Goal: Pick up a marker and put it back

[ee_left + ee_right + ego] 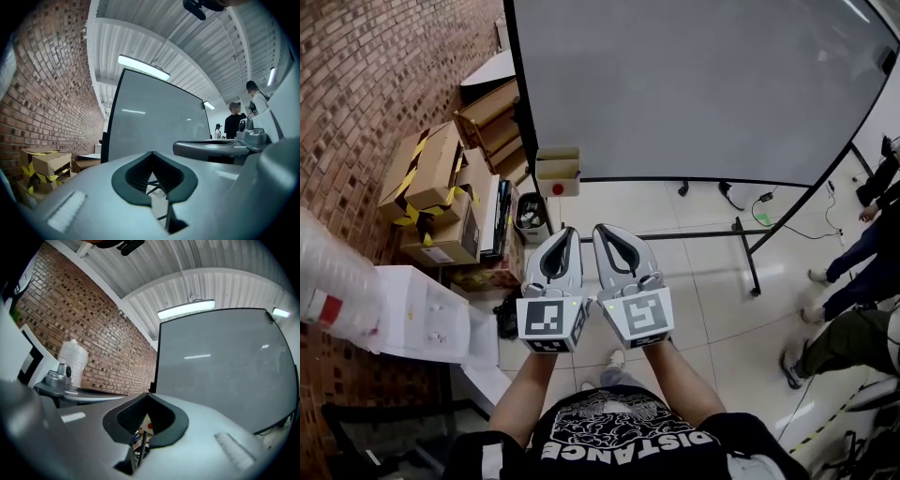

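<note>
I see no marker in any view. A small white box (558, 172) with a red dot hangs at the lower left corner of the big grey whiteboard (694, 84); its contents are hidden. My left gripper (565, 231) and right gripper (602, 229) are held side by side in front of the person, below that box and pointing toward the board. Both are shut with nothing between the tips. In the left gripper view the left gripper (152, 153) faces the whiteboard (154, 122). In the right gripper view the right gripper (149, 395) does too, and the red-dotted box (148, 425) shows through the gap behind its tips.
Taped cardboard boxes (441, 183) are stacked along the brick wall on the left, with a dark bin (530, 214) beside them. The board's black stand legs (750, 253) cross the tiled floor. People stand at the right (862, 272). A white cabinet (422, 314) is at lower left.
</note>
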Action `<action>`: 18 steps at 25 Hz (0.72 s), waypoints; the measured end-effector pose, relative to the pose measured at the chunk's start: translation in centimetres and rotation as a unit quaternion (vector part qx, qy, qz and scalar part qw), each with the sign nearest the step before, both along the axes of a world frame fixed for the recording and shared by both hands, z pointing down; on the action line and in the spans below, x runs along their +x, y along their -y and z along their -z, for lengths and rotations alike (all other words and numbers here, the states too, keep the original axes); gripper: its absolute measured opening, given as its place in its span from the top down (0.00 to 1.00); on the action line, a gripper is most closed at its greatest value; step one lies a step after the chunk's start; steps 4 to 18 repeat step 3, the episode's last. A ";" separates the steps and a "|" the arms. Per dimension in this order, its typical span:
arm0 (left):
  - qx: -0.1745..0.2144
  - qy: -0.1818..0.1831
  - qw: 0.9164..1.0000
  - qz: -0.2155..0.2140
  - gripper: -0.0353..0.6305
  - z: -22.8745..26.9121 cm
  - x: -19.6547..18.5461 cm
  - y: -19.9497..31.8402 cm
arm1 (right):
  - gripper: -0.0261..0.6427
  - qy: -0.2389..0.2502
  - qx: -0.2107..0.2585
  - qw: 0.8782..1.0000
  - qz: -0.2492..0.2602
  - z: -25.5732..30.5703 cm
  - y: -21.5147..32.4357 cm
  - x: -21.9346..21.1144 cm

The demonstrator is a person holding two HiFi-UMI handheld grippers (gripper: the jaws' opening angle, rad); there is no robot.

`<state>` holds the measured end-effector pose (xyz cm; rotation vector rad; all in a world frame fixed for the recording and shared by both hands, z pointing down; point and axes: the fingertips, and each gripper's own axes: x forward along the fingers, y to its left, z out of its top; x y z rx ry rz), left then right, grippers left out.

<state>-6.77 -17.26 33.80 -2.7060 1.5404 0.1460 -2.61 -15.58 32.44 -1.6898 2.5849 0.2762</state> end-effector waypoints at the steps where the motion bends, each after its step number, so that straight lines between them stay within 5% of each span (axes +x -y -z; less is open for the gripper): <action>1: 0.000 -0.001 1.000 -0.001 0.94 0.0 -0.1 -0.3 | 0.96 0.000 0.000 1.000 -0.001 0.0 -0.2 -0.1; 18: -0.004 -0.003 1.000 -0.002 0.94 0.2 -0.3 -0.8 | 0.96 -0.001 -0.001 1.000 -0.002 -0.1 -0.7 -0.2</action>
